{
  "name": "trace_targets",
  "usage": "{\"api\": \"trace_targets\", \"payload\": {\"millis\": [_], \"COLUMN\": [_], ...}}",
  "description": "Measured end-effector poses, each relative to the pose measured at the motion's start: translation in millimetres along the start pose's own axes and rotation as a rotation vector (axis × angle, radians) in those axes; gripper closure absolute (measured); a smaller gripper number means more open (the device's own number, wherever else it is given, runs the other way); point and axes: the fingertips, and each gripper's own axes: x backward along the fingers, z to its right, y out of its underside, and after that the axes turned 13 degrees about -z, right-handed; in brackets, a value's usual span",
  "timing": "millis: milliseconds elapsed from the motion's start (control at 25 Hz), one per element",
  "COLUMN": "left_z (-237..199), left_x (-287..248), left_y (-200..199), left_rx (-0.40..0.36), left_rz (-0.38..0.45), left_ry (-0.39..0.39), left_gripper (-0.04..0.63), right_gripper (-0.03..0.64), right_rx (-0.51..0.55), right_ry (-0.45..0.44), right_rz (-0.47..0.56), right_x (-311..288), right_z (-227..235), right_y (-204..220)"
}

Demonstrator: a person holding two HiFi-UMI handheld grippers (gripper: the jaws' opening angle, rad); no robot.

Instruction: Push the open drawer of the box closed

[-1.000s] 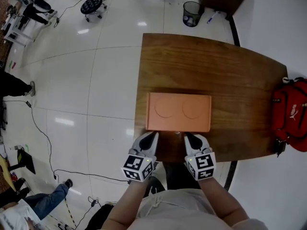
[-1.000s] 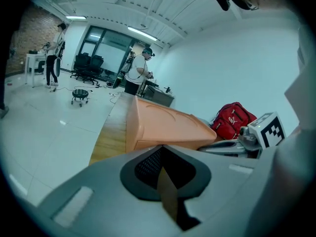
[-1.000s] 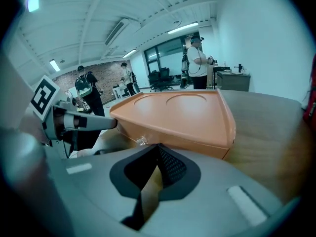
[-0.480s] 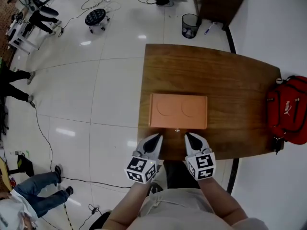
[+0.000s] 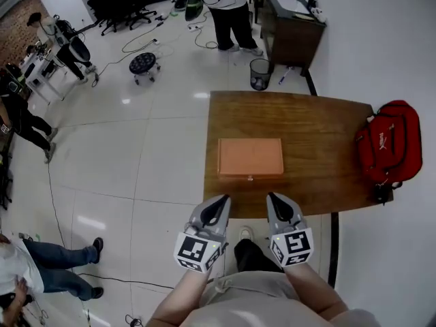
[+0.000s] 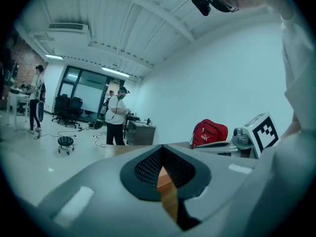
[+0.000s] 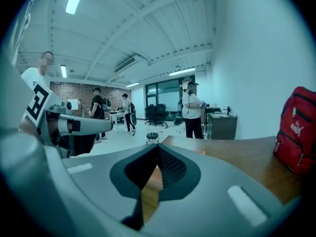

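The orange box (image 5: 250, 157) lies flat in the middle of the brown wooden table (image 5: 320, 176). Its drawer front, with a small knob (image 5: 250, 178), sits flush with the near side. My left gripper (image 5: 219, 207) and right gripper (image 5: 274, 204) hang side by side near the table's front edge, apart from the box, both shut and holding nothing. In the left gripper view the left gripper (image 6: 162, 154) shows a thin orange sliver of the box (image 6: 166, 182) between its pads. In the right gripper view the right gripper (image 7: 157, 155) points along the table top (image 7: 232, 154).
A red bag (image 5: 385, 148) rests at the table's right edge, also in the right gripper view as the red bag (image 7: 296, 130). Beyond the far edge stand a waste bin (image 5: 259, 73), a dark desk (image 5: 289, 26), a person (image 5: 228, 9) and a wheeled stool (image 5: 143, 65). Cables trail over the floor at left.
Both grippers have drawn back from the box's front to the table's near edge. The head view has lifted and takes in more of the room.
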Motion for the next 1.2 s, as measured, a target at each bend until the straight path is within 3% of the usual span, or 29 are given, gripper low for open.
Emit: {"api": "trace_targets", "payload": {"millis": [400, 600, 880, 1200], "left_z": [46, 64, 85, 118], "left_x": [136, 192, 239, 265], "left_y": [8, 26, 46, 54], "left_rx": [-0.072, -0.085, -0.064, -0.11], "left_rz": [0.12, 0.125, 0.129, 0.159], "left_ry": [0.031, 0.042, 0.044, 0.079], "left_gripper": [0.589, 0.589, 0.589, 0.589], "right_gripper": [0.614, 0.614, 0.614, 0.614], "right_rx": [0.038, 0.036, 0.052, 0.077], "right_ry": [0.092, 0.124, 0.142, 0.122], "right_rz": [0.103, 0.121, 0.13, 0.15], "right_x": [107, 151, 196, 228], "right_z": [-84, -124, -161, -172], "right_y": [13, 35, 51, 64]}}
